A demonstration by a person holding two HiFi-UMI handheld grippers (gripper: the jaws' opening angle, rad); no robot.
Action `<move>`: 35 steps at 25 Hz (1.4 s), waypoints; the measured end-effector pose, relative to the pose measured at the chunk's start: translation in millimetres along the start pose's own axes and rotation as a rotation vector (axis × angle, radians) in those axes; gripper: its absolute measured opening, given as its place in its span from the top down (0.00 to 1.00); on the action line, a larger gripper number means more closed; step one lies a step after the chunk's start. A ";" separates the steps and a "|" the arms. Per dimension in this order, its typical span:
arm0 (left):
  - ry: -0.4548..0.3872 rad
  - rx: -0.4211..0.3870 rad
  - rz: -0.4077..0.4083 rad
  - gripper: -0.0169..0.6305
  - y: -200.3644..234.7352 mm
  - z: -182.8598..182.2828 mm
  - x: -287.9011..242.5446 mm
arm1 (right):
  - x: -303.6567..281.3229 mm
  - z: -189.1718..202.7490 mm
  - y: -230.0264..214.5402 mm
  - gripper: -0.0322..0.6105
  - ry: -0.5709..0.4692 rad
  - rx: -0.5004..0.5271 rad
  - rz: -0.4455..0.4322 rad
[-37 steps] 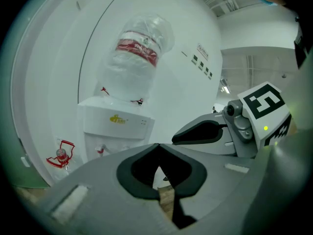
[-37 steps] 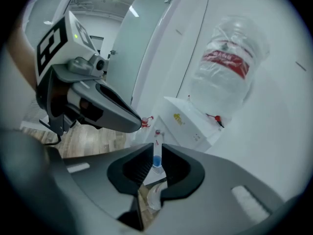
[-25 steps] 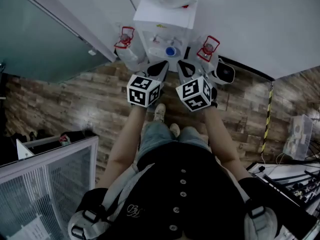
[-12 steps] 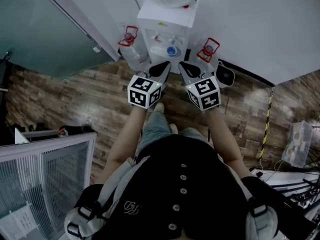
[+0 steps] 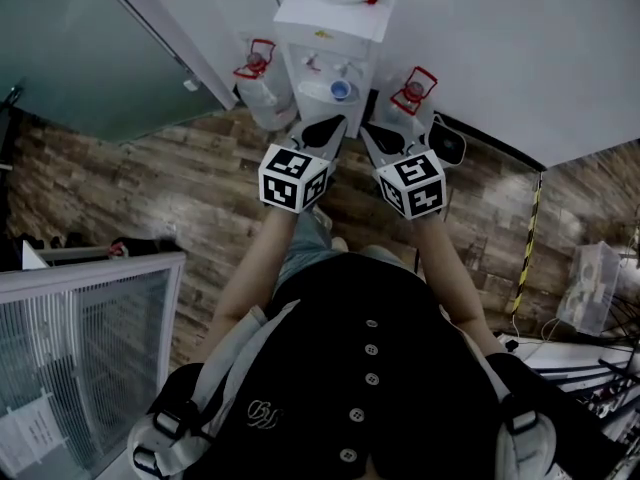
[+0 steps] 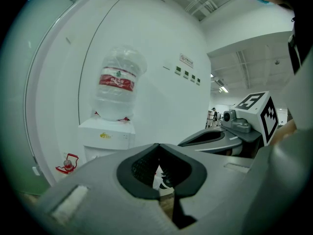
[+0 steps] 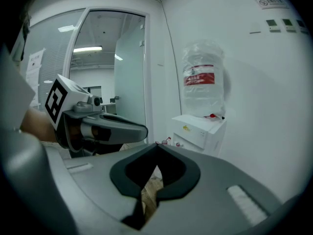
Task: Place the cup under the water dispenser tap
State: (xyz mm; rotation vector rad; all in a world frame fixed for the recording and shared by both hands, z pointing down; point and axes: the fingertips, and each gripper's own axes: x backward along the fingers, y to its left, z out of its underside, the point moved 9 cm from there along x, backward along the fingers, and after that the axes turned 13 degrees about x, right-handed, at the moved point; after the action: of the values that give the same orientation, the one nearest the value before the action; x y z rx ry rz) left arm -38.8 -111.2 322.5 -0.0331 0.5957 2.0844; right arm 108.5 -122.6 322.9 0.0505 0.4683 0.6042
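Although the left gripper [image 6: 157, 144] and right gripper [image 7: 156, 145] were closed and empty, I judged the blue cup [image 5: 340, 90], at twelve o'clock in the water dispenser [image 5: 333, 16] recess, light and crushable, best pinched gently by its wall.

Water dispenser [image 7: 198, 130] beyond closed hand-held gripper [image 7: 156, 148]

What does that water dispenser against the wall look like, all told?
The water dispenser is a white, plastic-looking cabinet standing upright on the wood-look floor, its back to the white wall. A clear bottle with a red label sits upturned on top. Its front carries a small yellow mark and two small taps above a recess where something small and blue rests. Red-handled jugs stand close on either side; whether they touch it is unclear.
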 end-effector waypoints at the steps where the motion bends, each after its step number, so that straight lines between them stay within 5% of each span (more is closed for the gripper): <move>1: 0.001 0.006 -0.007 0.98 -0.1 1.4 0.2 | 1.2 0.1 0.4 0.95 -0.005 -0.004 0.004; 35: 0.046 0.048 -0.036 0.98 -19.2 34.3 22.1 | 19.2 17.8 24.1 0.95 0.003 -0.053 0.007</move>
State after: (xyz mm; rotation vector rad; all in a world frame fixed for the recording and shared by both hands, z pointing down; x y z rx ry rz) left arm -28.9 -70.6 339.6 -0.0638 0.6674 2.0381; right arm 117.3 -90.5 335.3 0.0011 0.4550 0.6235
